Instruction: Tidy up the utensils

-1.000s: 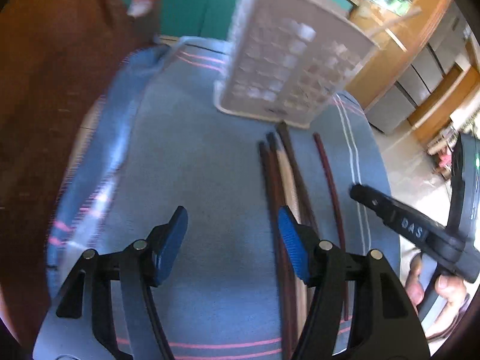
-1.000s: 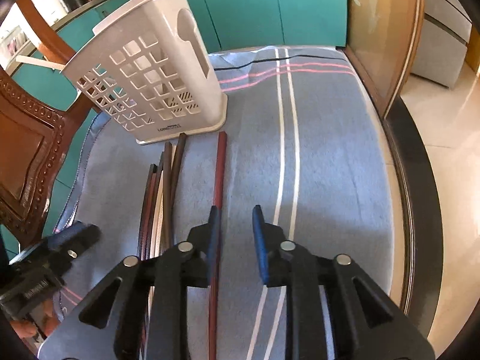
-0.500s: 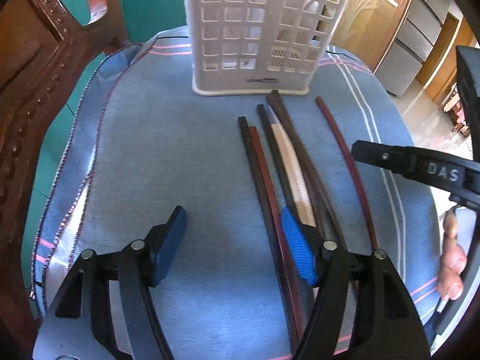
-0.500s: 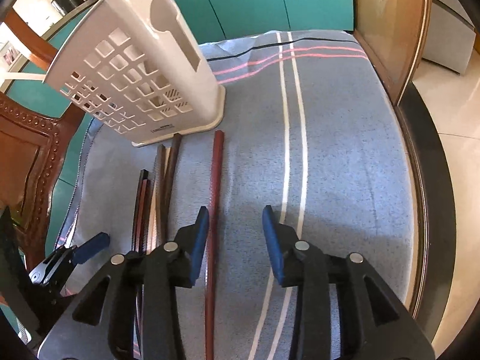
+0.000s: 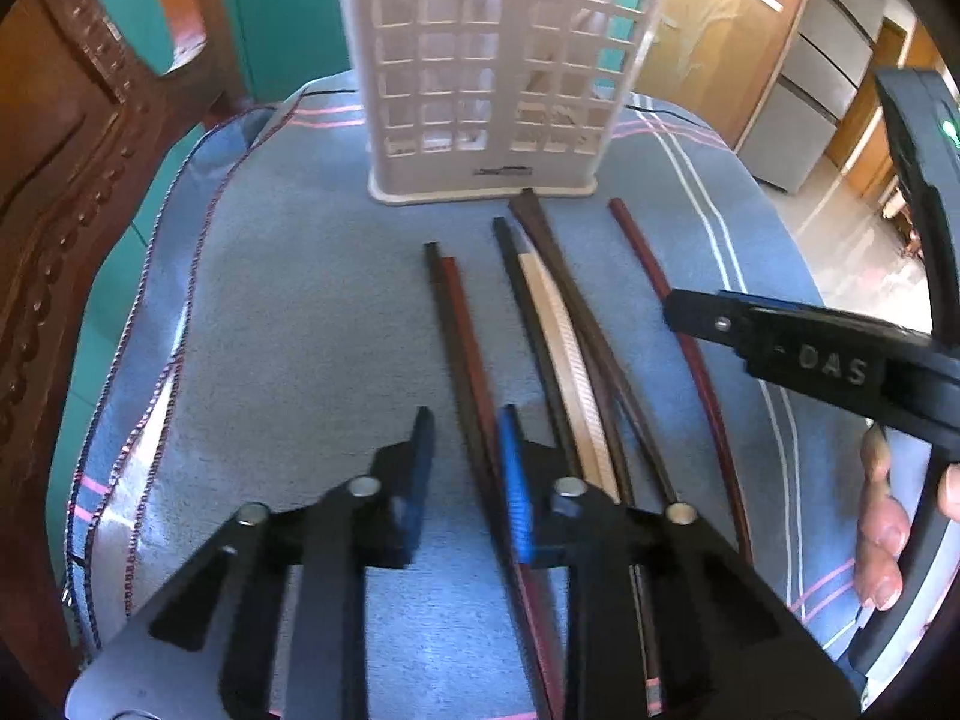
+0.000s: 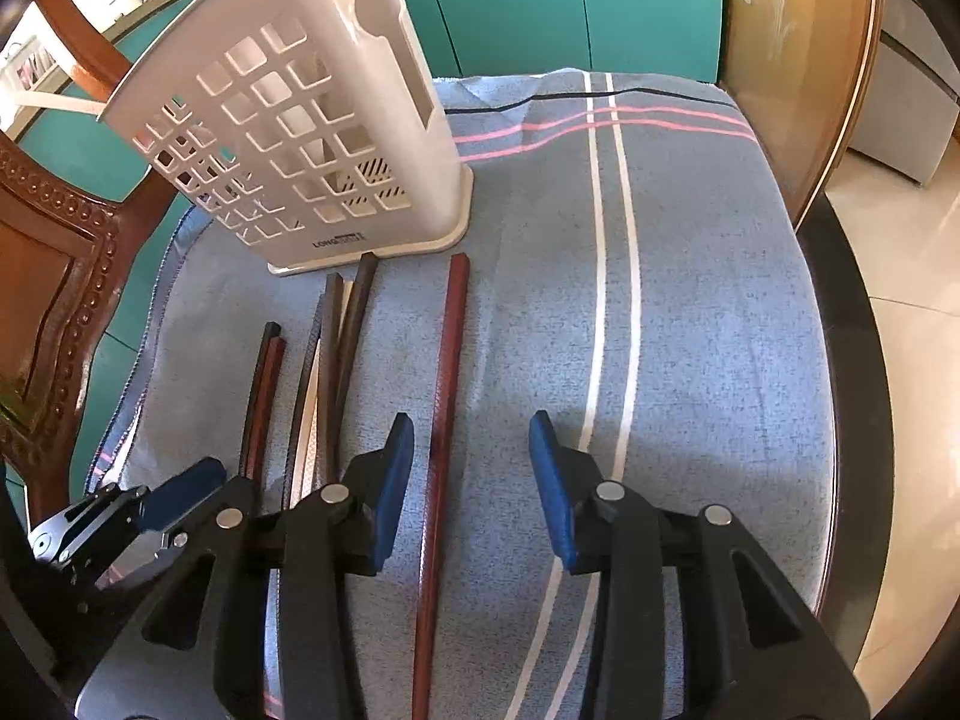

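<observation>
Several long chopsticks lie side by side on a blue cloth (image 5: 288, 312), pointing at a white slotted utensil basket (image 5: 492, 78), which also shows in the right wrist view (image 6: 312, 138). My left gripper (image 5: 465, 438) is open low over the leftmost dark and red pair (image 5: 459, 324), which runs between its fingers. My right gripper (image 6: 471, 456) is open over a lone red chopstick (image 6: 447, 372) that lies apart on the right, just inside its left finger. A pale chopstick (image 5: 558, 324) lies among dark ones in the middle.
A carved wooden chair back (image 5: 66, 168) stands close at the left. The dark round table edge (image 6: 858, 396) curves along the right, with tiled floor beyond. Teal cabinets (image 6: 540, 0) stand behind the basket.
My left gripper has narrowed and shifted right, so that it now straddles the leftmost pair. My right gripper has opened wider and moved forward along the lone red chopstick.
</observation>
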`<state>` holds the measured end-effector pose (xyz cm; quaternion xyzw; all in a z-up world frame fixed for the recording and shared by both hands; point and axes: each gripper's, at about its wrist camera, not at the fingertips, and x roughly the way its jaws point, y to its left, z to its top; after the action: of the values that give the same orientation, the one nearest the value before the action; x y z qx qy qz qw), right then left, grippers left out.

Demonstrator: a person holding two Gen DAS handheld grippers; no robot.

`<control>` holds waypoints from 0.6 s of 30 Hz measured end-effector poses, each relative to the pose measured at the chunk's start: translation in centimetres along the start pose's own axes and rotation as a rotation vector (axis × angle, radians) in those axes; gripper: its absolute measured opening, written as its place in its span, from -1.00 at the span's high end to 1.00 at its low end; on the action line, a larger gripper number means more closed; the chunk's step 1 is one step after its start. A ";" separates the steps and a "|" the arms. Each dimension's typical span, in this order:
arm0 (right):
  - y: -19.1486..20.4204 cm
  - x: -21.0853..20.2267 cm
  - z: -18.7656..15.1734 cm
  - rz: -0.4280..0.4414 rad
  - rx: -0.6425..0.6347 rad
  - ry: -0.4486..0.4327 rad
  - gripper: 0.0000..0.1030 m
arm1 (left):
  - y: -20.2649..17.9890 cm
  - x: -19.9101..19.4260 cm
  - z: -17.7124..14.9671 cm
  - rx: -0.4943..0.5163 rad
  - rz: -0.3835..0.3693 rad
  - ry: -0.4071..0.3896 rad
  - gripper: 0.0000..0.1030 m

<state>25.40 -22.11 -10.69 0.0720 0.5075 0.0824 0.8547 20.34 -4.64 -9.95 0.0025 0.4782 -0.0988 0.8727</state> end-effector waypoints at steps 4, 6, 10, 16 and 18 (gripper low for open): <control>0.5 0.2 -0.1 -0.016 -0.011 -0.006 0.16 | -0.1 -0.2 -0.1 0.001 -0.005 -0.001 0.76; 0.7 0.3 -0.1 -0.025 -0.014 -0.007 0.15 | 0.1 -0.4 -0.1 -0.008 -0.005 -0.005 0.81; 0.9 0.5 0.0 -0.035 -0.015 -0.007 0.14 | 1.2 -0.6 -0.2 -0.042 0.006 -0.005 0.86; 1.8 1.0 0.0 -0.046 -0.022 -0.006 0.04 | 1.7 -0.7 -0.3 -0.051 0.013 -0.002 0.81; 2.1 1.2 0.0 -0.052 -0.027 -0.008 0.03 | 1.8 -0.7 -0.3 -0.055 0.017 -0.002 0.72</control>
<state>25.86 -19.78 -11.29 0.0476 0.5048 0.0665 0.8594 20.06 -2.70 -9.70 -0.0178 0.4798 -0.0783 0.8737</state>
